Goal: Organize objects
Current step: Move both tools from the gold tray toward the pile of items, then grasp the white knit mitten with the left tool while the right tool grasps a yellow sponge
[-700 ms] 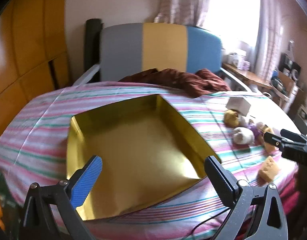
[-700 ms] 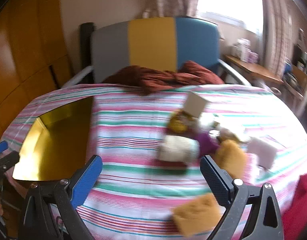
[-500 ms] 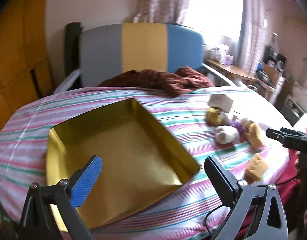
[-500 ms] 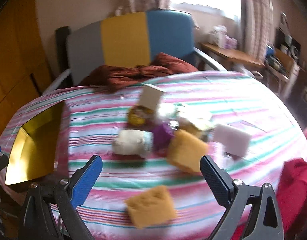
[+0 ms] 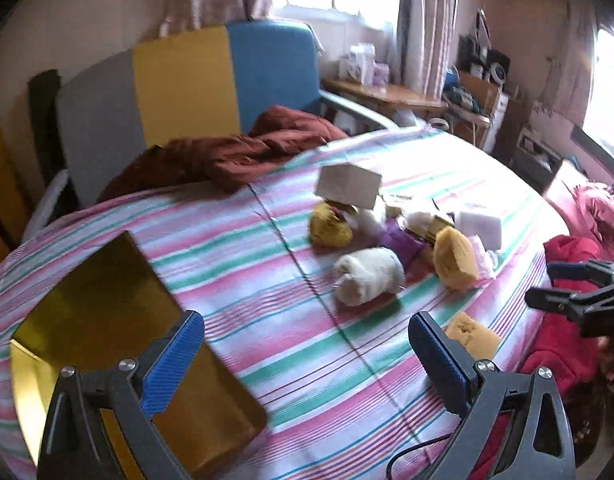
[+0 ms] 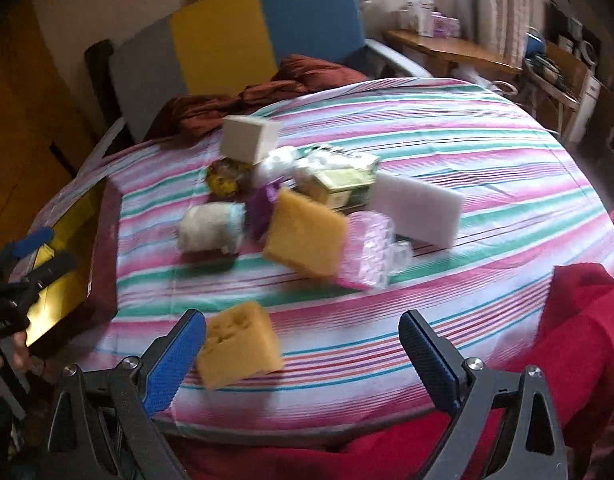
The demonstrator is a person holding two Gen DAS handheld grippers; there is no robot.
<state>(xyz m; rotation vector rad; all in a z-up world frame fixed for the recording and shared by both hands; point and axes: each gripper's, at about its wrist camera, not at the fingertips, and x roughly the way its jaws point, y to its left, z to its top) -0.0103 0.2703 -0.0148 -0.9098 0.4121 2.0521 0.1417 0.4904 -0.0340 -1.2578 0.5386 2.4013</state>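
Observation:
A gold tray [image 5: 107, 320] lies on the striped bed at the left; its edge shows in the right wrist view [image 6: 67, 264]. A pile of objects sits mid-bed: a white box [image 6: 249, 138], a white roll [image 6: 211, 226], a large yellow sponge [image 6: 307, 236], a white foam block [image 6: 419, 208], a pink packet [image 6: 369, 252] and a green box [image 6: 343, 188]. A small yellow sponge [image 6: 239, 344] lies at the near edge. My left gripper [image 5: 307, 360] is open and empty above the bed. My right gripper [image 6: 303, 356] is open and empty, the small sponge beside its left finger.
A maroon cloth [image 5: 235, 152] lies at the far side before a grey, yellow and blue chair [image 5: 187, 76]. Red fabric [image 6: 579, 340] hangs at the near right. A desk with clutter [image 5: 387, 92] stands by the window.
Both views have swung right. The tray has slid to the left in both, and the object pile is now nearer and more central. Both grippers stay open.

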